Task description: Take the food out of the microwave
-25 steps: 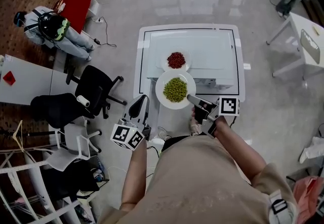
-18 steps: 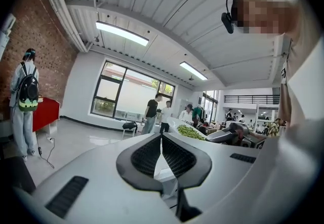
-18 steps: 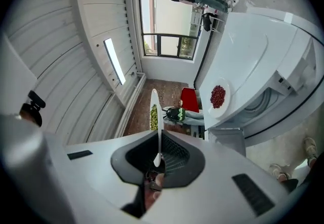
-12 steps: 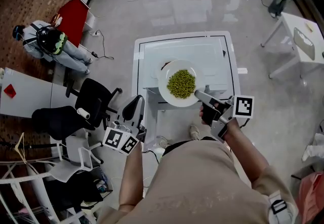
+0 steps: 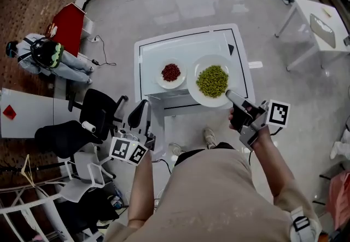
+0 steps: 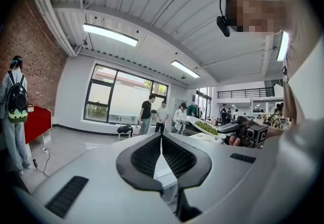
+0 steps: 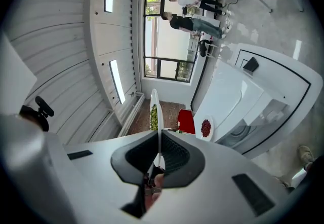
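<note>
A white plate of green peas [image 5: 212, 81] hangs over the right part of the white microwave's top [image 5: 191, 44], and my right gripper [image 5: 232, 97] is shut on its near rim. In the right gripper view that plate [image 7: 156, 109] stands edge-on between the shut jaws of the right gripper [image 7: 159, 139]. A smaller white plate of red beans [image 5: 171, 73] rests on the microwave top to its left, and shows again as the red-bean plate [image 7: 206, 127]. My left gripper [image 5: 143, 105] is shut and holds nothing, low at the microwave's front left corner.
Black office chairs [image 5: 101, 107] stand left of the microwave, next to a white desk [image 5: 27, 112]. A person with a backpack [image 5: 46, 55] stands by a red table [image 5: 70, 24]. A white table [image 5: 317, 27] is at the far right, and people stand near the windows [image 6: 152, 111].
My right gripper has carried the pea plate up and to the right, from the microwave's front to above its right side. The red-bean plate shows fully again. The left gripper shifted slightly.
</note>
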The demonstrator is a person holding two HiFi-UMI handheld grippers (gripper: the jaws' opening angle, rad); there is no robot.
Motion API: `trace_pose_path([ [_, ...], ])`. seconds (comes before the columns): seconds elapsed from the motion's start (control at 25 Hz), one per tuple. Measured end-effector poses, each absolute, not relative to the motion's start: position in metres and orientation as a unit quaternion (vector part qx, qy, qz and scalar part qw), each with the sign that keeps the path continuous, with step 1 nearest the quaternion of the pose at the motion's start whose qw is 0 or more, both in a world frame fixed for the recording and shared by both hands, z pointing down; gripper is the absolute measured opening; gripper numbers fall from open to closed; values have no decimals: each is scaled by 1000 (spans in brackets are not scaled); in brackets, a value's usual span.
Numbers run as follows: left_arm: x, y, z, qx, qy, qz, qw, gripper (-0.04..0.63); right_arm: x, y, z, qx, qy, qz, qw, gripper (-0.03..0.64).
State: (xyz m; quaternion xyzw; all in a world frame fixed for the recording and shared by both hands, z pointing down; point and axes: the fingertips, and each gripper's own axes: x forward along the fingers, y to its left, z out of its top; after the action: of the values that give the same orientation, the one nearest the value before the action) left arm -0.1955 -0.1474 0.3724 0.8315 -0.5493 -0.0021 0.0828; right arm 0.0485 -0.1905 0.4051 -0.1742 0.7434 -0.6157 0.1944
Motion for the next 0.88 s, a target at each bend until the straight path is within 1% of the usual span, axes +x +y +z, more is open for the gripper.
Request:
trace_pose_path([
  [0.2, -175, -148, 386, 838, -537, -4, 98, -3, 82, -184, 421, -202, 731, -620, 200, 17],
  [0.44, -149, -149, 414, 846, -524, 4, 99, -2, 104, -176, 457, -234, 714, -630, 196, 17],
  [0.88, -117, -146, 497, 860, -491, 48, 129, -2, 120, -156, 537, -279, 702, -633, 172, 17],
])
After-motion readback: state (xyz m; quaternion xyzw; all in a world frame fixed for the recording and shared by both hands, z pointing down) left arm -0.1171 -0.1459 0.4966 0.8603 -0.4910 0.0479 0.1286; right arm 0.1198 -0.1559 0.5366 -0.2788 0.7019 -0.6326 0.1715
